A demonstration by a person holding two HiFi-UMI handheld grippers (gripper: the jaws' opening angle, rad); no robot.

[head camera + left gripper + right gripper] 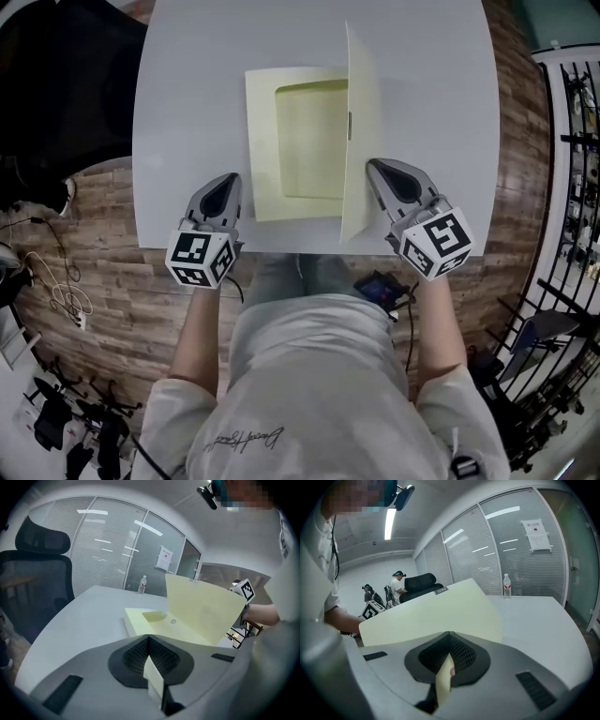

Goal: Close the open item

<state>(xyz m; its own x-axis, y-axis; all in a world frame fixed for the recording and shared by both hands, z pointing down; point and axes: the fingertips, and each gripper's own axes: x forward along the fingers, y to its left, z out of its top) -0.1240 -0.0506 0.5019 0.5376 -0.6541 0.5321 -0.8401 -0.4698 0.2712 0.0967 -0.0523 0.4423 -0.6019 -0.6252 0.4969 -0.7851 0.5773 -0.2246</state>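
A pale yellow folder lies open on the grey table [187, 112]. Its base [295, 141] lies flat and has a recessed pocket. Its cover [361, 131] stands nearly upright along the right side. My left gripper [223, 192] is at the near left of the base; in the left gripper view it [152, 679] is shut on a thin pale yellow edge, with the base [145, 620] and the raised cover [204, 613] beyond. My right gripper [382, 183] is shut on the cover's near edge; in the right gripper view [444, 677] the cover [436, 616] rises ahead of the jaws.
A water bottle [141, 584] [506, 585] stands at the table's far end. A black office chair [37, 573] [66, 84] is at the table's left. A black rack [572, 141] stands to the right. Two people [396, 587] are far off, seen in the right gripper view.
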